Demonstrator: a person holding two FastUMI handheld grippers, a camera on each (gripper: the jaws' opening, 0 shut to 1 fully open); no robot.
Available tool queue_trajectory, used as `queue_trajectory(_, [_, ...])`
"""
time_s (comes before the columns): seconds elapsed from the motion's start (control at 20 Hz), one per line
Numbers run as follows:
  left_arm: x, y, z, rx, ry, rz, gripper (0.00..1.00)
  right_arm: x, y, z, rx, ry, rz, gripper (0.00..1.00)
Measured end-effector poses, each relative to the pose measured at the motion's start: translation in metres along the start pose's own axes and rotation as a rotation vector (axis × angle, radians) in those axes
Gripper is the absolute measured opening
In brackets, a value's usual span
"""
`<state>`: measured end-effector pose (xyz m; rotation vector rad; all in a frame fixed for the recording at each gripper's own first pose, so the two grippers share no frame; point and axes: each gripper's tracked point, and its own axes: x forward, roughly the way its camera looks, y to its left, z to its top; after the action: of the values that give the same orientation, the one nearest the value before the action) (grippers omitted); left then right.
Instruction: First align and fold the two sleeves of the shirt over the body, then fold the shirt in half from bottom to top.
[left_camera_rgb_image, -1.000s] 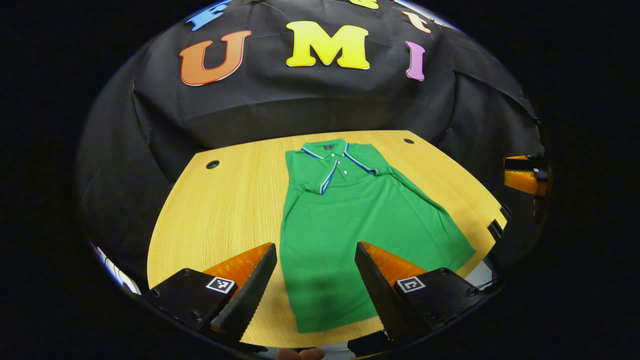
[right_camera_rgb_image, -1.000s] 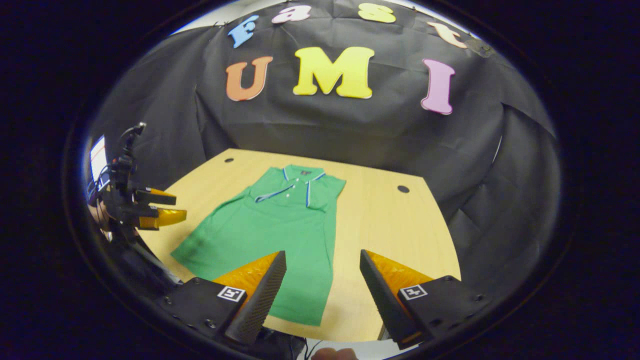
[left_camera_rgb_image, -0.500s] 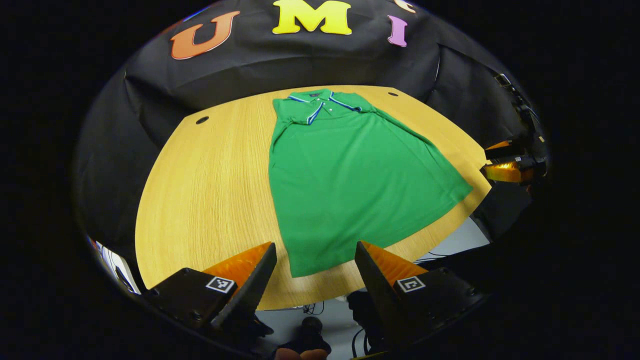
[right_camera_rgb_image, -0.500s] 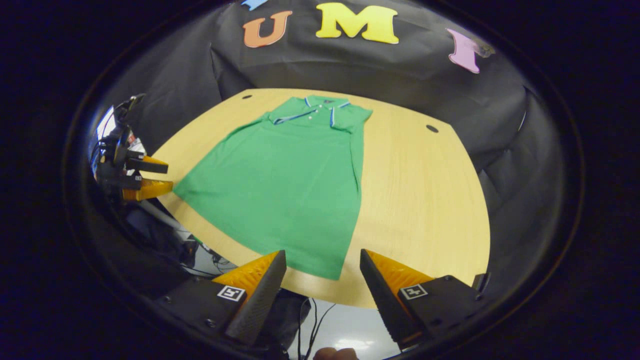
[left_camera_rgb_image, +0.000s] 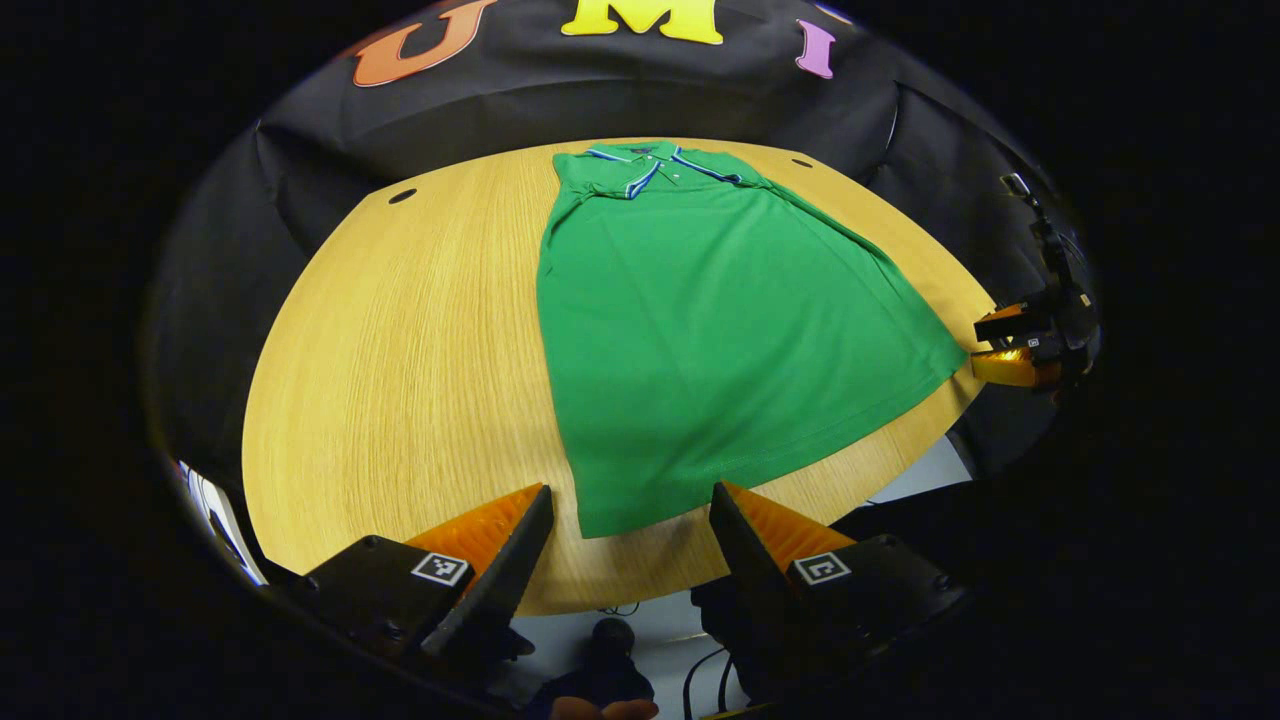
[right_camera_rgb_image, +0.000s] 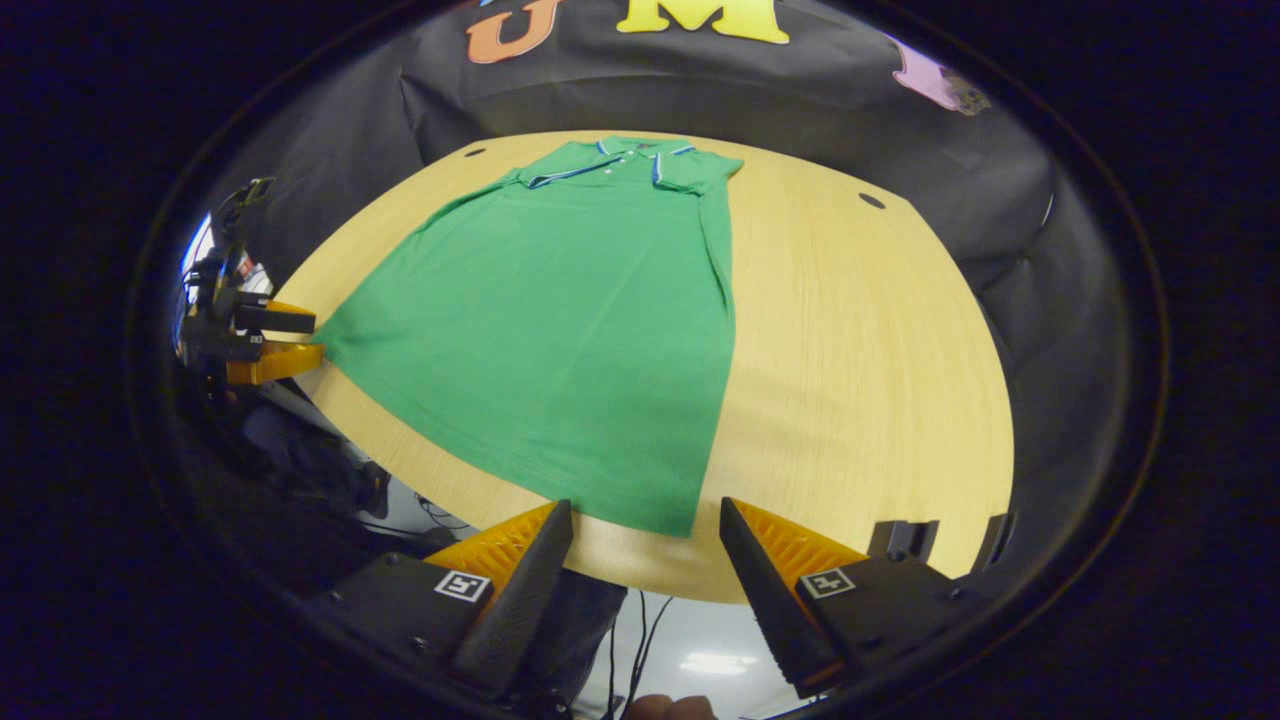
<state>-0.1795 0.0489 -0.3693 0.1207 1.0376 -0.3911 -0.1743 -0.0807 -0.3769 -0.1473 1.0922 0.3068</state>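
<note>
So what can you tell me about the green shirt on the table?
The green shirt is a polo of knit-looking cloth, with a collar trimmed in blue and white and a short buttoned opening below it. It lies flat, front up, on the wooden table, collar toward the far wall and bottom hem toward the near edge. Both sleeves look already folded in, so the sides run straight. Only the table touches it; both tongs are open and off the cloth.
</note>
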Motion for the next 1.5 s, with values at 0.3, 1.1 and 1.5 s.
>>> queue_trajectory(0.3, [0.008,0.0,0.0,0.022,0.016,0.023,1.0,0.017,0.009,0.004,0.003,0.013,0.001,0.96])
queue_trajectory(1.1, [0.009,-0.02,0.027,-0.095,-0.046,-0.05,0.06,0.021,-0.009,0.024,0.147,0.022,-0.008,0.02])
queue_trajectory(1.5, [-0.009,-0.017,0.074,-0.032,-0.108,-0.035,0.05,-0.008,-0.021,0.082,0.223,-0.106,0.035,0.04])
